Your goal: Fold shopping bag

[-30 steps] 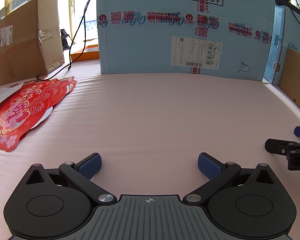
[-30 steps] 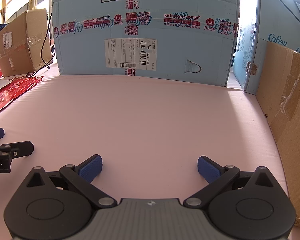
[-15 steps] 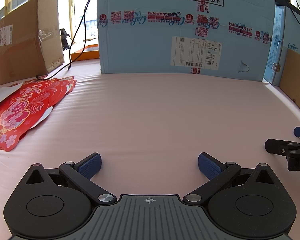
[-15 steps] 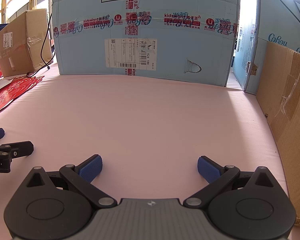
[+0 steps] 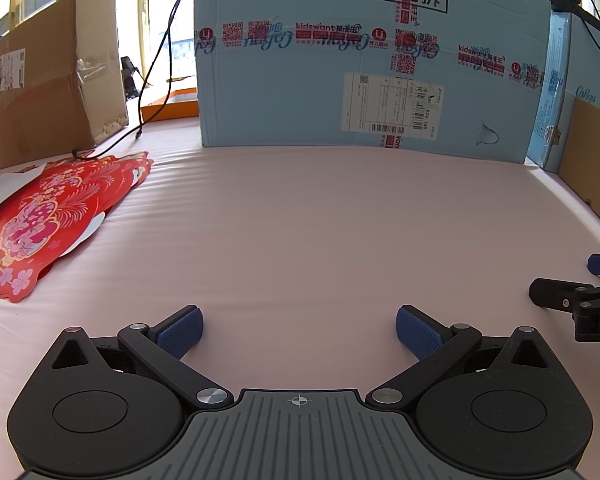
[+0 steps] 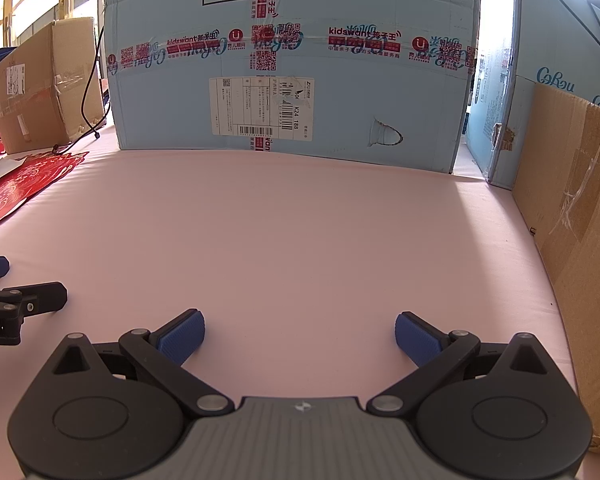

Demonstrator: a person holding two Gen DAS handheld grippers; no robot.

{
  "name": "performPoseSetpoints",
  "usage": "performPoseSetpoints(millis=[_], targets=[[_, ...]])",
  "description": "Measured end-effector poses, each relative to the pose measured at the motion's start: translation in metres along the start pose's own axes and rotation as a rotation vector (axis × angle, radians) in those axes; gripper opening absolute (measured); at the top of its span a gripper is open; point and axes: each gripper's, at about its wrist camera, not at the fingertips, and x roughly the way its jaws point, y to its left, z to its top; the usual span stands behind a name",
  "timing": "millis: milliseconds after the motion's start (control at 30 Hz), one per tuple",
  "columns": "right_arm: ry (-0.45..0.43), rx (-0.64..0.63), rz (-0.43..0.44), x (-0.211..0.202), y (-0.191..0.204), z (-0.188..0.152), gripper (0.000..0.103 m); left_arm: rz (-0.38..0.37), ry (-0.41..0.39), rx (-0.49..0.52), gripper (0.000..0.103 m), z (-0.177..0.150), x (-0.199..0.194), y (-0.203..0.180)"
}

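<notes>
We see no change from the earlier frames: both tongs sit where they were, nothing shifted. Left tongs rest low over the pink table, jaws wide apart, nothing between the blue pads. Right tongs same posture, jaws wide apart and empty, pads just above the table surface. In the left wrist view the right tongs poke in at the right edge, level with and beside the left tongs; in the right wrist view the left tongs show at the left edge likewise. The two tools are side by side, apart, not touching. The shopping bag, red with floral print, lies flat on the table ahead and well to the left of the left tongs, untouched; from the right tongs it is far off to the left. We cannot tell how many layers or bags make up that red stack. Straight ahead of both tongs stands a big blue carton with a shipping label, at the far edge of the table. A brown cardboard box stands behind the bag, with a black cable hanging beside it. Another brown box stands close to the right of the right tongs.
</notes>
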Motion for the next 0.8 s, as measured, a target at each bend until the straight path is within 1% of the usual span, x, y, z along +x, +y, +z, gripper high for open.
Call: performPoseSetpoints(millis=[800], targets=[[0.001, -0.001, -0.001, -0.0012, 0.0016, 0.0012, 0.103, -0.003, 0.001, -0.002, 0.103, -0.0008, -0.0001, 0.0012]])
